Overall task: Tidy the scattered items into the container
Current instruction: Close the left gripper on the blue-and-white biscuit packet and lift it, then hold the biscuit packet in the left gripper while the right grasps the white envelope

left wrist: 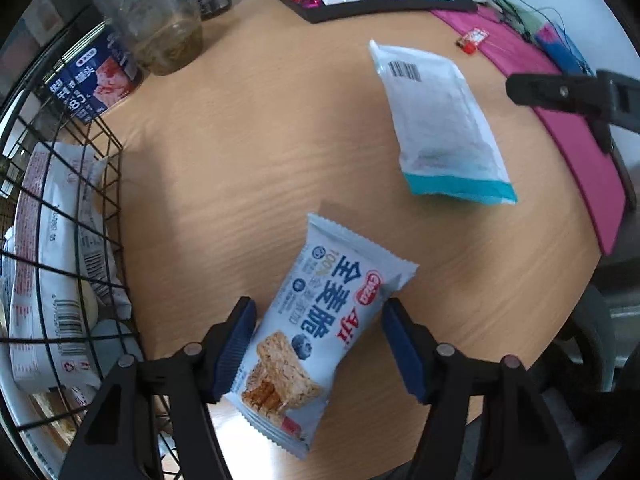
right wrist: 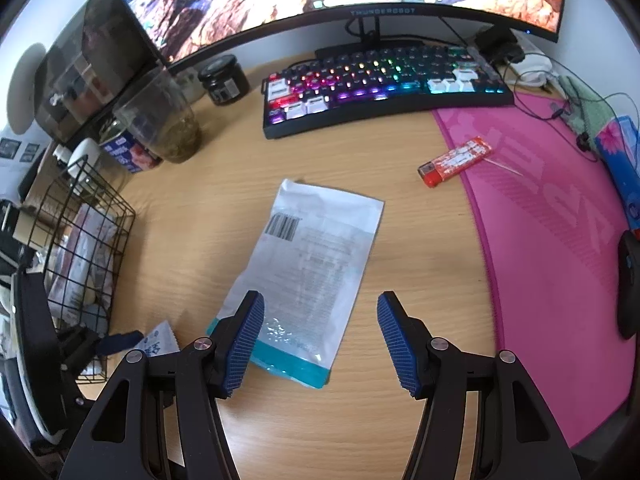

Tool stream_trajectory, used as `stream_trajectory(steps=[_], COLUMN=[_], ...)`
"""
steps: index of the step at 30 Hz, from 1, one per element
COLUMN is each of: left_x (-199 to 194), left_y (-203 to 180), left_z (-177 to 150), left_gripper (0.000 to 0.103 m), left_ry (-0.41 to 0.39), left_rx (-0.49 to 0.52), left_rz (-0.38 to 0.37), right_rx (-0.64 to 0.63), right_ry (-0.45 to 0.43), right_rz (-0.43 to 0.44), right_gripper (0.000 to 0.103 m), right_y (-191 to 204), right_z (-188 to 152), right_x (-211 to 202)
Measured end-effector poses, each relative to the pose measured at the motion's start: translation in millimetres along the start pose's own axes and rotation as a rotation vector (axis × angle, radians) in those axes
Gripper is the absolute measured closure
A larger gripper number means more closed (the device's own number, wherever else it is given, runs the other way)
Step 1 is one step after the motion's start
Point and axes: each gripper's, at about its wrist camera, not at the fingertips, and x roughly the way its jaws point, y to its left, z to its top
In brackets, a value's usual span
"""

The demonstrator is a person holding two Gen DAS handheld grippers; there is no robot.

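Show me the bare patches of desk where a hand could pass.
Bare wood lies between the wire basket and the white pouch, and between that pouch and the keyboard. Crowded: the back corner by the jar, and the basket itself.

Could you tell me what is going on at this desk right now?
A person with a gripper in each hand is tidying snacks into the wire basket, which already holds packets. The left gripper straddles the blue cereal bar packet on the desk, its pads not clearly pressing. The right gripper hangs open over the white pouch, which lies flat.
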Motion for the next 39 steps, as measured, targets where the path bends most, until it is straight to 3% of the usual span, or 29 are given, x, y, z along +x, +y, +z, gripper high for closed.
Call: stream_trajectory(steps=[2, 3, 5, 6, 11, 20, 27, 34, 39], left_x=[-1, -2, -4, -3, -8, -53, -77, -81, -86], left_y=[1, 1, 3, 6, 6, 17, 29, 42, 50], left_z=[1, 1, 3, 3, 12, 19, 20, 14, 10], left_gripper=[0.043, 0.052, 0.060, 0.061, 0.062, 0.062, 0.062, 0.062, 0.062], left_ry=[-0.007, -0.008, -0.016, -0.018, -0.058, -0.224, -0.274, -0.284, -0.297], left_rx=[-0.023, -0.033, -0.066, -0.079, -0.105, -0.147, -0.150, -0.151, -0.147], left_rz=[0.006, 0.008, -0.005, -0.016, -0.004, 0.017, -0.004, -0.019, -0.033], right_rx=[0.002, 0.001, 0.006, 0.009, 0.020, 0.039, 0.125, 0.065, -0.044], right_ry=[0.002, 0.003, 0.002, 0.002, 0.002, 0.022, 0.027, 0.020, 0.011], right_rz=[0.001, 0.000, -0.001, -0.001, -0.007, -0.003, -0.004, -0.100, -0.234], right_gripper=[0.043, 0.043, 0.043, 0.043, 0.043, 0.043, 0.043, 0.043, 0.043], right_y=[-2, -3, -7, -8, -16, -12, 5, 44, 68], right_z=[0, 0, -1, -1, -2, -3, 3, 17, 16], right_x=[0, 1, 1, 2, 3, 22, 46, 65, 77])
